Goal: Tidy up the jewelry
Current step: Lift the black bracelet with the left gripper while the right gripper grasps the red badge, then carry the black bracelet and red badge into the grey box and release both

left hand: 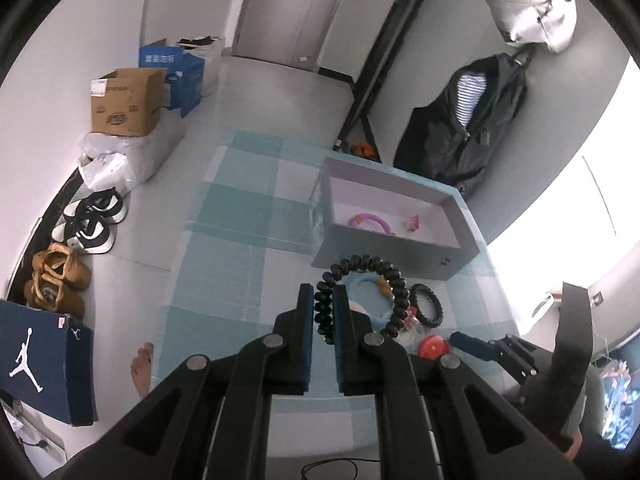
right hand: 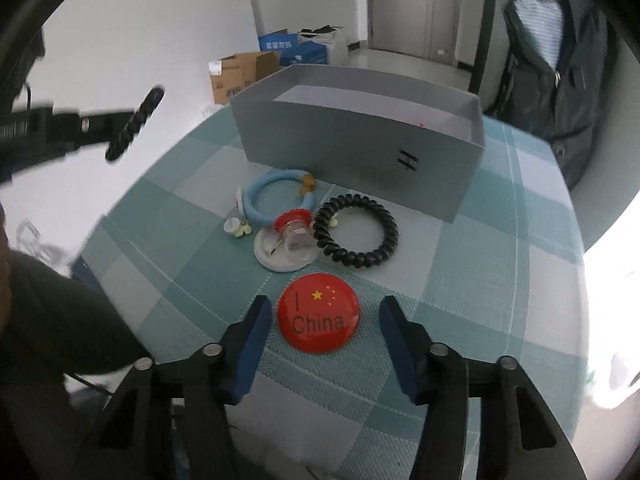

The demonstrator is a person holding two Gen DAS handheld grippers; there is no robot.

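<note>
My left gripper (left hand: 323,304) is shut on a black coil bracelet (left hand: 376,266) and holds it in the air above the table, in front of the grey box (left hand: 384,252). In the box lie a pink ring (left hand: 370,222) and a small pink piece (left hand: 414,222). My right gripper (right hand: 325,311) points down at the table. Its jaws straddle a red round badge (right hand: 319,316) with a gap on each side. Beyond the badge lie a second black coil bracelet (right hand: 356,232), a light blue ring (right hand: 276,196) and a clear red-capped piece on a white disc (right hand: 294,236).
A teal checked cloth (right hand: 480,280) covers the table. A small pale clip (right hand: 236,228) lies left of the disc. On the floor to the left stand cardboard boxes (left hand: 128,100), shoes (left hand: 92,220) and a blue shoe box (left hand: 36,356). A black jacket (left hand: 472,120) hangs behind the table.
</note>
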